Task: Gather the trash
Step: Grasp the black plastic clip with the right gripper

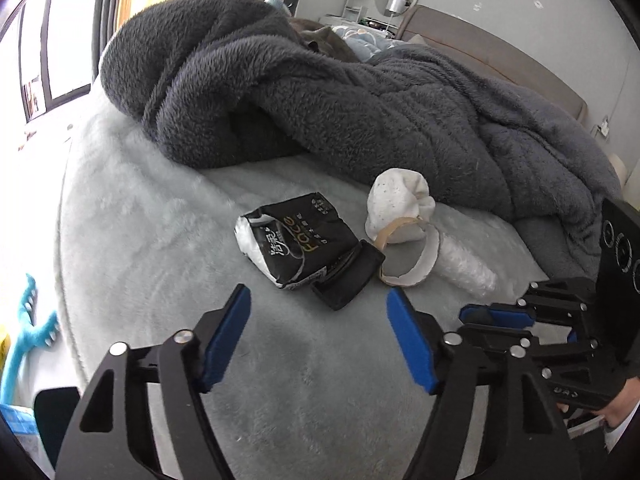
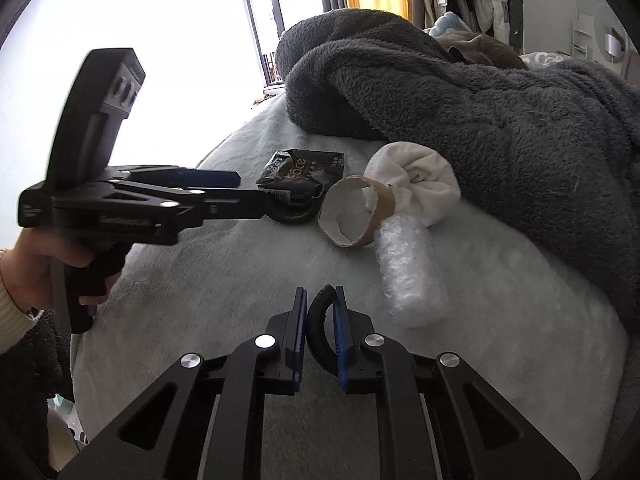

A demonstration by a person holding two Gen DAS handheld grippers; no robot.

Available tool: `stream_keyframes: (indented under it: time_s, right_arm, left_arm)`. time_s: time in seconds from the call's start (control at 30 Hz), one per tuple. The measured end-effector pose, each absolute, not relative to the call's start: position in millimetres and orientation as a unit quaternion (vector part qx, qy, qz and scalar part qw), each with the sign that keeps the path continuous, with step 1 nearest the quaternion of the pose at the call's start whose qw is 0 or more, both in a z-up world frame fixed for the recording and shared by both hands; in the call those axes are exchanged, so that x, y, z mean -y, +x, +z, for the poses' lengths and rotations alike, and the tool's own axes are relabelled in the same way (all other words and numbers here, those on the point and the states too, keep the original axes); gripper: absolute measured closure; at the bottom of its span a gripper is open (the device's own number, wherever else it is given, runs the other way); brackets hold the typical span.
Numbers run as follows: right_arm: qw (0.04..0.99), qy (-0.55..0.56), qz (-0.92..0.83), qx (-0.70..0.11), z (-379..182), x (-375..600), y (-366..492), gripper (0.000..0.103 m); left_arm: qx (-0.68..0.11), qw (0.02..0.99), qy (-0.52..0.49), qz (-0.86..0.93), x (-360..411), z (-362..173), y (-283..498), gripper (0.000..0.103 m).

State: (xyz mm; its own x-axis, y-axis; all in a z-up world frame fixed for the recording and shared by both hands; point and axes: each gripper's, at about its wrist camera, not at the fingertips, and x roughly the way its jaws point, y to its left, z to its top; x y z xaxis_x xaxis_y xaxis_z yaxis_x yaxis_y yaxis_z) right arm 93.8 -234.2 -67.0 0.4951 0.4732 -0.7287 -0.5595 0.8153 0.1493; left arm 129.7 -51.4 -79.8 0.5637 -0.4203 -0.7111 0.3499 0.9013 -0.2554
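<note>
The trash lies in a small heap on the pale bed cover [image 1: 132,208], just in front of the big grey blanket [image 1: 360,112]. There is a black pack [image 1: 298,246], a black ring [image 1: 347,280] touching it, a card ring [image 1: 412,252], a white cloth ball [image 1: 400,204] and a bubble wrap roll [image 1: 464,266].

What could go wrong: the things touch each other, so a grab at the pack may push the black ring or the card ring away, or catch two at once. The pack is soft and shiny, so it may slip out or crumple. The cover is fluffy, so the fingers may snag it and lift it too. The right gripper [image 2: 320,300] pinches only the thin edge of a black curved piece [image 2: 318,328], so that piece may twist and drop.

The left gripper [image 1: 318,306] points down at a slant toward the pack, a little short of it. Its blue pads [image 1: 228,336] are spread apart with nothing between them. In the right view a hand [image 2: 28,268] holds its handle from the left side.

The right gripper points down at a slant too, low over the cover, nearer than the heap. Its pads [image 2: 298,336] are pressed close on the curved piece.
</note>
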Motion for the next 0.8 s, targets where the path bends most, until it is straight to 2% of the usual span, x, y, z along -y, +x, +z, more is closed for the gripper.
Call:
stream_keyframes:
  time_s: [0.37,0.57,0.63,0.8]
  right_arm:
    - [0.869,-0.035,0.299,-0.392,-56.9,251.5,88.8,0.091]
    - [0.876,-0.028,0.293,-0.383,-45.3,253.7,86.1,0.091]
    - [0.878,-0.025,0.291,-0.378,-41.5,253.2,86.4,0.091]
    - [0.879,-0.02,0.286,-0.381,-40.5,250.3,90.0,0.091]
  left_arm:
    - [-0.439,0.874,-0.056,-0.203,63.9,-93.2,141.7,0.05]
    - [-0.447,0.872,-0.042,-0.197,69.3,-93.3,141.0,0.064]
    - [-0.449,0.87,-0.04,-0.201,70.7,-94.1,140.2,0.078]
    - [-0.446,0.869,-0.038,-0.211,70.3,-91.3,135.6,0.094]
